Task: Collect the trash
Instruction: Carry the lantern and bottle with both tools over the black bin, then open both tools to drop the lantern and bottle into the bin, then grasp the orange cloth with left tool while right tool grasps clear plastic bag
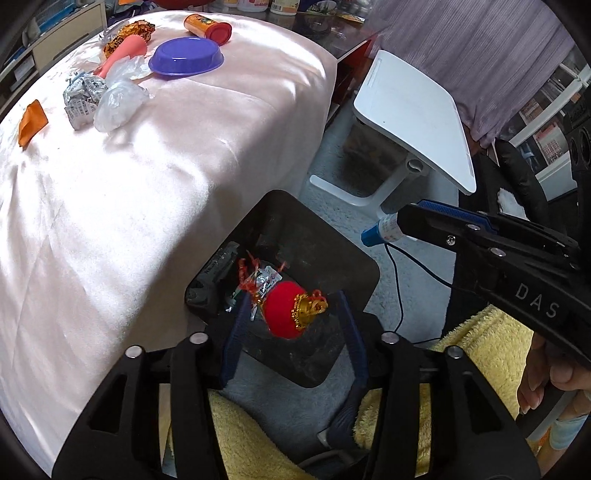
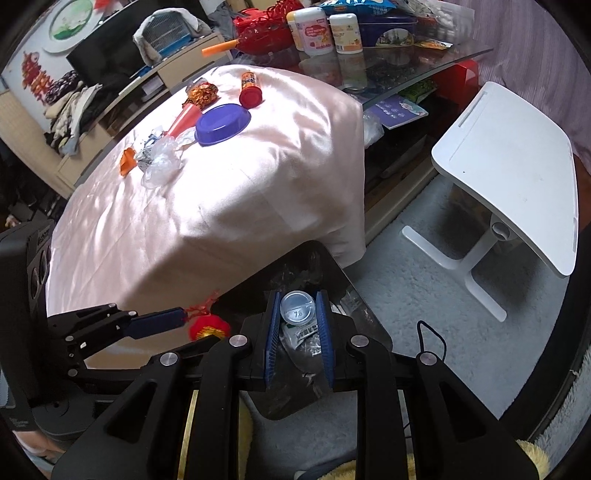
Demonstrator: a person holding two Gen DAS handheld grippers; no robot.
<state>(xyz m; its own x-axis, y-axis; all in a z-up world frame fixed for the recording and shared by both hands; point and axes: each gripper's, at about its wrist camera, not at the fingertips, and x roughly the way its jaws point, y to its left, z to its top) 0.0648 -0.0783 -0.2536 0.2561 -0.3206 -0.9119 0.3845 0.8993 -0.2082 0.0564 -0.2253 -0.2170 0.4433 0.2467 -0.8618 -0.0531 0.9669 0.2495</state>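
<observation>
My left gripper [image 1: 293, 314] is open over a black trash bin [image 1: 354, 273] on the floor. A red lantern ornament [image 1: 286, 314] with gold trim lies between its fingers, loose over the bin; it also shows in the right wrist view [image 2: 208, 326]. My right gripper [image 2: 299, 317] is shut on a small clear plastic bottle [image 2: 297, 306] above the bin [image 2: 332, 266]; the bottle also shows in the left wrist view [image 1: 384, 232]. On the pink-covered table [image 1: 147, 177] lie crumpled clear plastic [image 1: 118, 105], a foil wrapper [image 1: 83, 98], an orange scrap [image 1: 32, 122] and a gold wrapper [image 1: 125, 33].
A purple bowl [image 1: 186, 57], a pink cone [image 1: 123, 55] and an orange can with a red lid [image 1: 208, 27] are on the table. A white side table [image 1: 417, 114] stands right of the bin. A glass table with jars [image 2: 388, 55] is behind. A yellow towel [image 1: 480, 354] is below.
</observation>
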